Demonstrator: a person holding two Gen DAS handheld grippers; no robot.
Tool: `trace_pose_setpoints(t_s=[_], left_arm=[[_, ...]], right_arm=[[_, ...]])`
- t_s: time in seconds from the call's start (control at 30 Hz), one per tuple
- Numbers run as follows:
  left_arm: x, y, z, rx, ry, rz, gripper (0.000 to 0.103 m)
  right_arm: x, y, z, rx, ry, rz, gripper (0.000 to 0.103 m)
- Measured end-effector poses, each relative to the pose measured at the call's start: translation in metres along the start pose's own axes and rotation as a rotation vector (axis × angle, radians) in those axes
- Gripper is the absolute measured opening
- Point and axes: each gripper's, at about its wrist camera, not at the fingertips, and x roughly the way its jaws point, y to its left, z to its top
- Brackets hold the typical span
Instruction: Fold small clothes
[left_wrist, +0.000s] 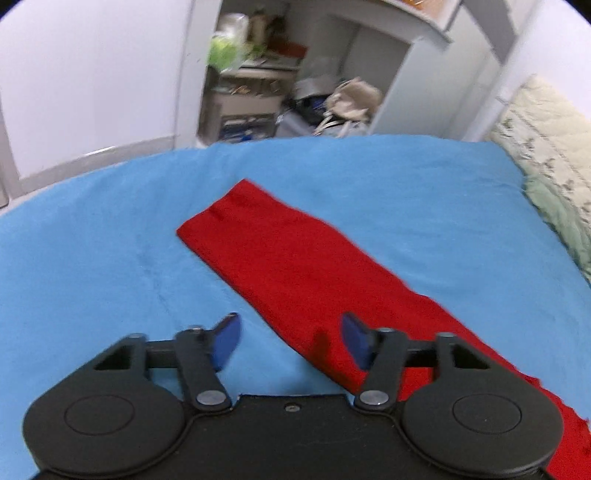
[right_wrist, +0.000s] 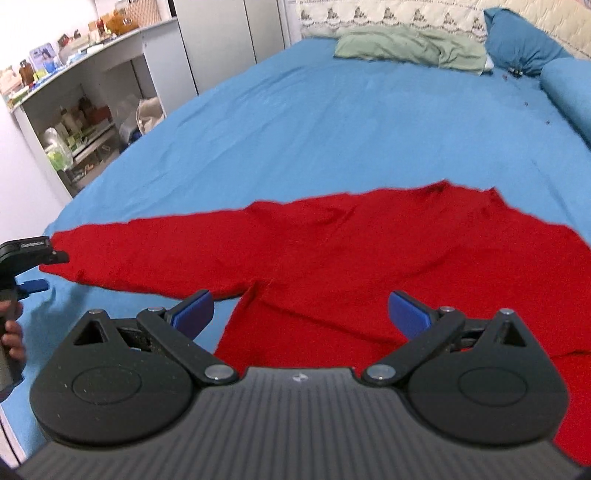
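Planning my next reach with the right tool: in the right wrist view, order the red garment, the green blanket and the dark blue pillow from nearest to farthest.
1. Red garment: spread on the blue sheet right under the open right tool.
2. Green blanket: far end of the bed, centre.
3. Dark blue pillow: far right corner, beside the blanket. These last two are too close to call.

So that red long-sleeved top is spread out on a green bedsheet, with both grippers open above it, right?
Not quite: the bedsheet is blue, not green, as the right wrist view shows; only a crumpled cloth by the headboard is green. The red long-sleeved top is spread out, and the left gripper and right gripper are both open.
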Motion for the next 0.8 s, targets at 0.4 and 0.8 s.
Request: trace_pose_setpoints(t_s=[0.4, 0.8], left_arm=[[0.033, -0.003, 0.014, 0.048, -0.051, 0.053, 0.006], [-0.036, -0.157, -0.009, 0.474, -0.193, -0.174, 0.006]], right_arm=[[0.018, 0.004, -0.004, 0.012, 0.018, -0.018, 0.103], [0.001, -0.056, 0.002, 0.139, -0.063, -0.054, 0.103]])
